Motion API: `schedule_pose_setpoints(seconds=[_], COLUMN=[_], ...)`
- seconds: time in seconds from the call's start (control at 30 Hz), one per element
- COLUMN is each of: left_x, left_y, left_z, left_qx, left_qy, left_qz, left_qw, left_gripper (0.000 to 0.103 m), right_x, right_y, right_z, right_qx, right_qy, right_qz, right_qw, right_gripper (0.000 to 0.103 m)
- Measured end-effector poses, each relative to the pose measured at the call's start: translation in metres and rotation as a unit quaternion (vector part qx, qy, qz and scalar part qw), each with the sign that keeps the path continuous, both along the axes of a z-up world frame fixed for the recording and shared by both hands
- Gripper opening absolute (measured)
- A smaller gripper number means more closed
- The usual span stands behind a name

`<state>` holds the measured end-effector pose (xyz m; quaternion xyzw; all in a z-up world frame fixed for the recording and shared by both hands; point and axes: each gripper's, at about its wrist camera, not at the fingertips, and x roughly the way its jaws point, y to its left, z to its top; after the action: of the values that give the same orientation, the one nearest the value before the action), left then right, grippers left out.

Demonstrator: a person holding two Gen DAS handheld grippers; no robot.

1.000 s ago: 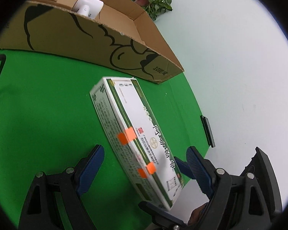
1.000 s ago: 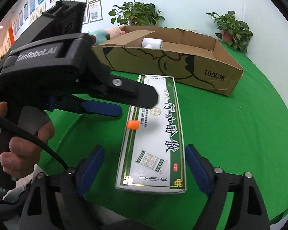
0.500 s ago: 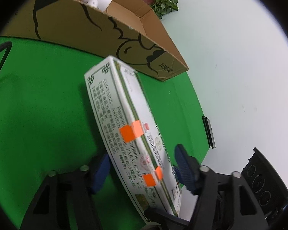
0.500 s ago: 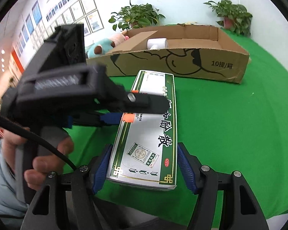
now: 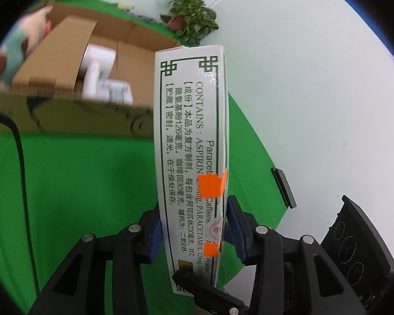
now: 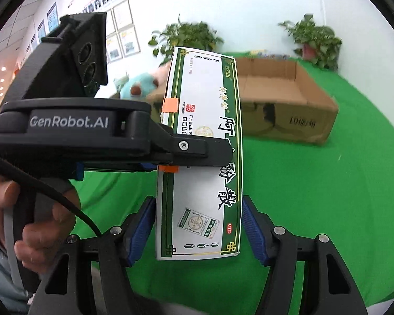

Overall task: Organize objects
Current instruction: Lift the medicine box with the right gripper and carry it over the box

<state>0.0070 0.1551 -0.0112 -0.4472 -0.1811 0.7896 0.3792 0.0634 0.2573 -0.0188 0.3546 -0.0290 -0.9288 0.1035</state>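
A second ago the medicine box (image 6: 199,157) lay flat on the green table (image 6: 315,197); now it is lifted clear. The left gripper (image 5: 194,228) is clamped on its thin faces, the right gripper (image 6: 198,225) on its long edges. The open cardboard box (image 6: 289,99) sits beyond, white packets (image 5: 102,78) inside, a plush toy (image 6: 138,85) beside it. Table edge lies near, right.
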Motion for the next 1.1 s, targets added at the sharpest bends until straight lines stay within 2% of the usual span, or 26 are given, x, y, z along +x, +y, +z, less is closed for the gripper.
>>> schedule_pose_setpoints(seconds=[0.2,0.4,0.43,0.5,0.67,0.8,1.1], left_x=[-0.015,-0.031,-0.024,-0.045,-0.05,-0.071,-0.117], left_y=[0.008,0.014,0.011,0.01,0.017,0.024,0.046], left_z=[0.059,0.094,0.092,0.108,0.131,0.135,0.135], left_qx=[-0.02,-0.02,-0.019,-0.017,-0.023,-0.02,-0.032], left_qy=[0.082,0.121,0.123,0.124,0.129,0.125,0.098], left_qz=[-0.006,-0.011,-0.011,-0.015,-0.027,-0.03,-0.03], left_qw=[0.9964,0.9923,0.9921,0.992,0.991,0.9915,0.9942], left_gripper=[0.041,0.041,0.041,0.041,0.04,0.04,0.04], right_x=[-0.021,-0.041,-0.045,-0.052,-0.071,-0.09,-0.147], right_y=[0.004,0.008,0.009,0.011,0.017,0.025,0.05], right_z=[0.042,0.074,0.078,0.083,0.093,0.102,0.112], right_qx=[0.01,0.024,0.025,0.031,0.033,0.037,0.034], right_qy=[0.064,0.11,0.114,0.123,0.13,0.129,0.084], right_qz=[-0.005,-0.019,-0.02,-0.022,-0.027,-0.028,-0.02], right_qw=[0.998,0.993,0.993,0.992,0.991,0.991,0.996], right_gripper=[0.062,0.062,0.062,0.062,0.062,0.062,0.062])
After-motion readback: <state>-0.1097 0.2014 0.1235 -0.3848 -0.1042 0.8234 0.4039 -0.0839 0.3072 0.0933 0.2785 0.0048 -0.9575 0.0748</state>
